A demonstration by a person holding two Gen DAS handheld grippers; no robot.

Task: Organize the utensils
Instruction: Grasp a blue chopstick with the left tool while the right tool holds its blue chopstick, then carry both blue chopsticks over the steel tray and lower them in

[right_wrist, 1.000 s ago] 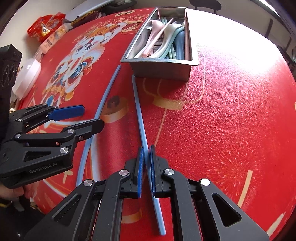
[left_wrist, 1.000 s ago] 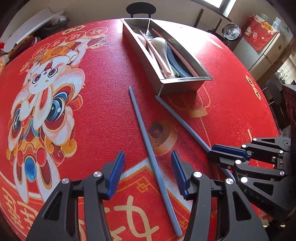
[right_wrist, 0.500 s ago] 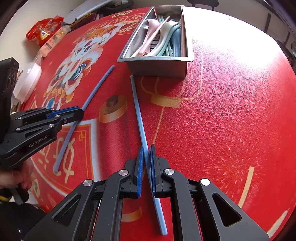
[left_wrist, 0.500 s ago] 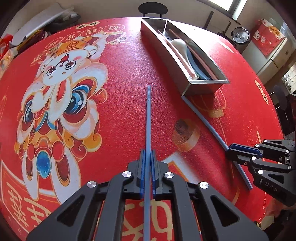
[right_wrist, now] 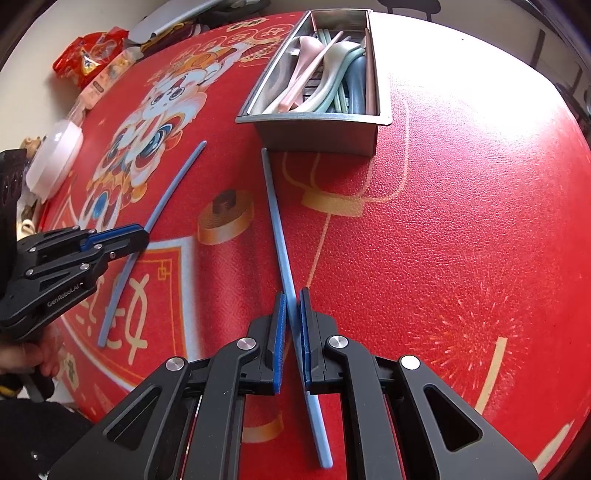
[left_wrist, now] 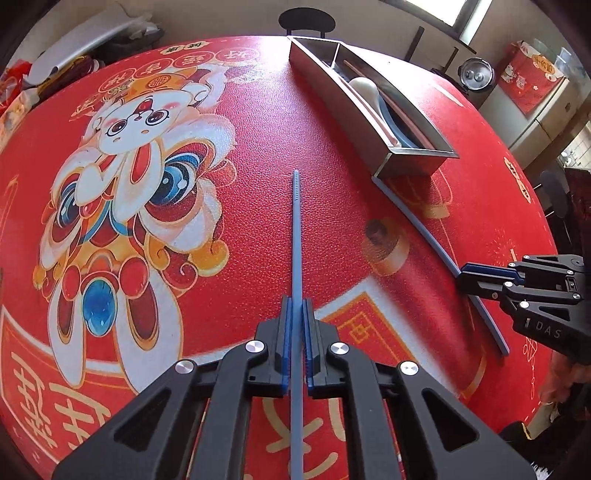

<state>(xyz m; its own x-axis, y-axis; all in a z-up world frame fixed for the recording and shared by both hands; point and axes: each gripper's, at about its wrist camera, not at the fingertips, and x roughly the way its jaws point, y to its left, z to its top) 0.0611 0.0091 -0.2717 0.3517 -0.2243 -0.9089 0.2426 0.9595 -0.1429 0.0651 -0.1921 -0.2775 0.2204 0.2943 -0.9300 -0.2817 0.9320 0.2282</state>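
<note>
- Left gripper (left_wrist: 295, 325) clamped on one blue chopstick (left_wrist: 296, 236) — tip pointing toward the near end of the steel tray (left_wrist: 413, 162), well short of it, rest running back between the fingers.
- Right gripper (right_wrist: 291, 325) pinched narrow around the second blue chopstick (right_wrist: 277, 225); far tip just beside the tray's near end wall, back end lying on the red desk (right_wrist: 461, 221).
- Inside the tray: pale spoons (right_wrist: 314, 59), green and pink chopsticks, a grey-blue spoon — packed together, with a divider wall along one side.
- Nothing lying between either chopstick tip and the tray.
- Left of the tray, at the desk's edge: white lidded container (right_wrist: 55, 158), red snack bags (right_wrist: 88, 55).
- Beyond the tray: dark chair back (left_wrist: 310, 22), silver pot (left_wrist: 476, 74).
</note>
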